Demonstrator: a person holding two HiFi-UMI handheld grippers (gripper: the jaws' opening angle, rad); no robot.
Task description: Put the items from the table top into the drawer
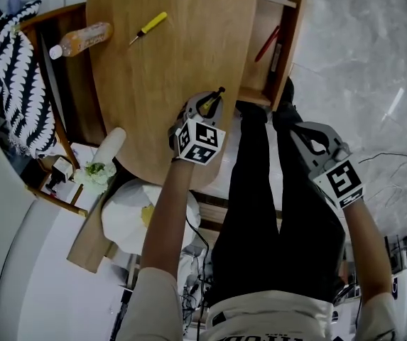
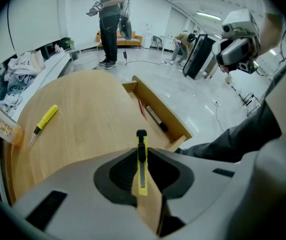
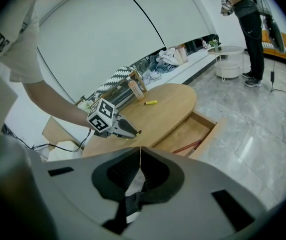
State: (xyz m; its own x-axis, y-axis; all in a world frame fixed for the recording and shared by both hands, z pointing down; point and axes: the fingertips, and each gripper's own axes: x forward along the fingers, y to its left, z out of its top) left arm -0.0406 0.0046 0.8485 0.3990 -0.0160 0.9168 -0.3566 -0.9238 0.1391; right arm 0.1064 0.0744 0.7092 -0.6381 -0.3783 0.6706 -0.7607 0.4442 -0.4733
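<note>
My left gripper [image 1: 214, 104] is over the near right part of the oval wooden table [image 1: 182, 69], shut on a yellow and black utility knife [image 2: 141, 160] that sticks out past the jaws. A yellow screwdriver [image 1: 148, 28] and a bottle of orange drink [image 1: 81, 39] lie further back on the table top. At the table's right side the drawer [image 1: 295, 34] stands open, with a red pen [image 1: 266, 43] and a black marker [image 2: 156, 118] inside. My right gripper [image 1: 299, 130] hangs shut and empty off the table, above the person's legs.
A chair with a black and white striped cloth [image 1: 15, 84] stands left of the table. White bags and boxes [image 1: 136, 212] lie on the floor near the table's front edge. Another person [image 2: 110, 19] stands far back in the room, by a sofa.
</note>
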